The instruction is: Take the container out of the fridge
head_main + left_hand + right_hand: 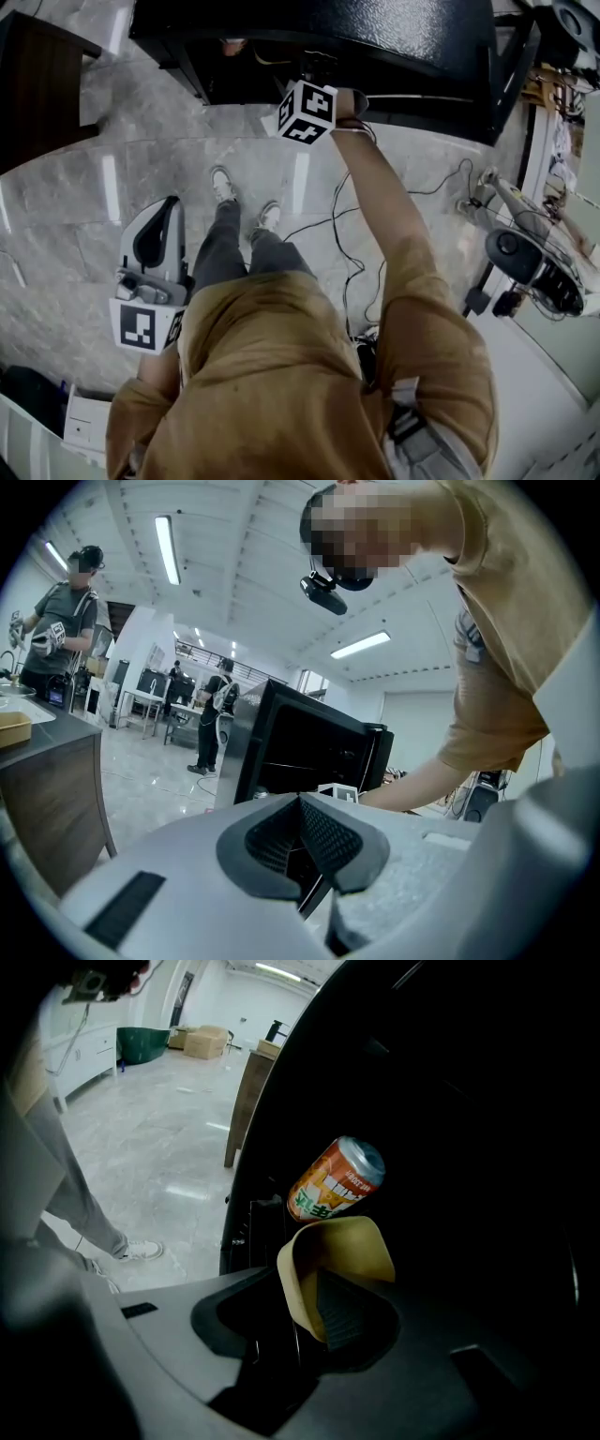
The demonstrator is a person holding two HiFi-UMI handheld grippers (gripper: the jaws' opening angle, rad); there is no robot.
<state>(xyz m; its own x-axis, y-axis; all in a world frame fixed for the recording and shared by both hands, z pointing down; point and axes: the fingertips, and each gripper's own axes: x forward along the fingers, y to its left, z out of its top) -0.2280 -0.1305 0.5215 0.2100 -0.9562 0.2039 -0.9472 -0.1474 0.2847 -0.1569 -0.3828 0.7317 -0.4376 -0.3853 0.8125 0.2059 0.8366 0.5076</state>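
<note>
A tan, thin-walled container (349, 1244) sits inside the dark fridge (375, 37), just below an orange drink can (337, 1180). My right gripper (302, 1290) reaches into the fridge and stands open; the container's near wall is between its jaws, one pad inside the container and one outside, with no visible press. From the head view only its marker cube (307, 111) shows at the fridge opening. My left gripper (157, 225) hangs low by the person's left side, away from the fridge, its jaws shut with nothing between them (302, 829).
The fridge (309, 752) stands on a marble floor with its door swung open. Cables (352, 253) trail on the floor by the person's feet. A dark wooden cabinet (37, 84) is at the left, and equipment on a stand (534, 258) at the right.
</note>
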